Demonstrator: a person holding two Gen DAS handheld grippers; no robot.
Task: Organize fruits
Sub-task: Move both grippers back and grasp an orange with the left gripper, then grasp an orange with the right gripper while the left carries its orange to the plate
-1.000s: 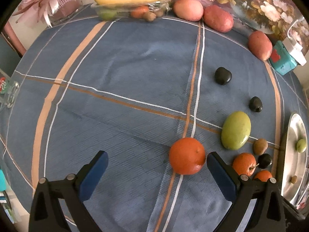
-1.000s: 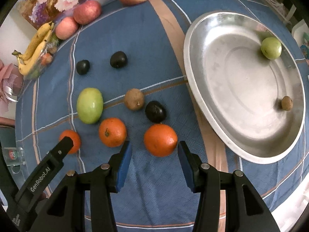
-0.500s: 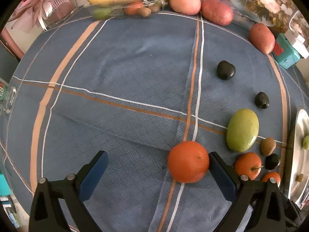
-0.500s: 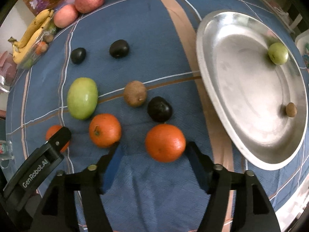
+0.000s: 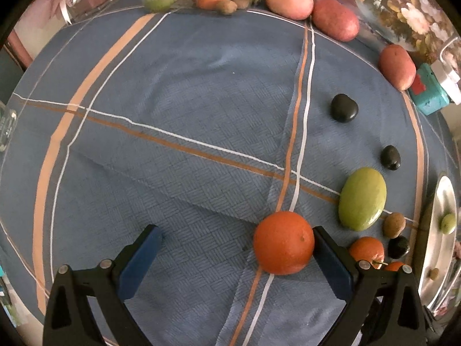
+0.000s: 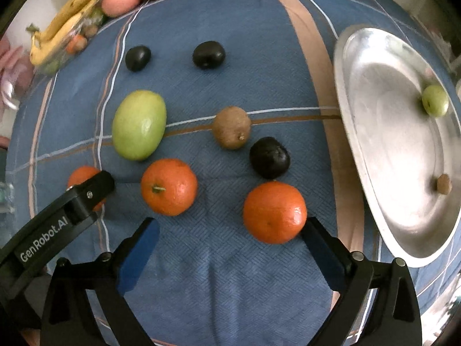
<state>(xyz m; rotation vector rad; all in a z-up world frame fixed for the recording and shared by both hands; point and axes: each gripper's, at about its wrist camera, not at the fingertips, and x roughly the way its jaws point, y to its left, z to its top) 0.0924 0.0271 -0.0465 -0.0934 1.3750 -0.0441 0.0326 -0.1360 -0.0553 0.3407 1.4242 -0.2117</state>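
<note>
Right wrist: left claw (image 6: 89, 190) hides part of 1 orange (image 6: 82, 174).

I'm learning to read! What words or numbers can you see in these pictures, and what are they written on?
"GenRobot.AI": white letters on the black arm of the left gripper, seen in the right wrist view.
The teal box has a red patch, but any print on it is too blurred to read.
No other words or numbers can be read.
</note>
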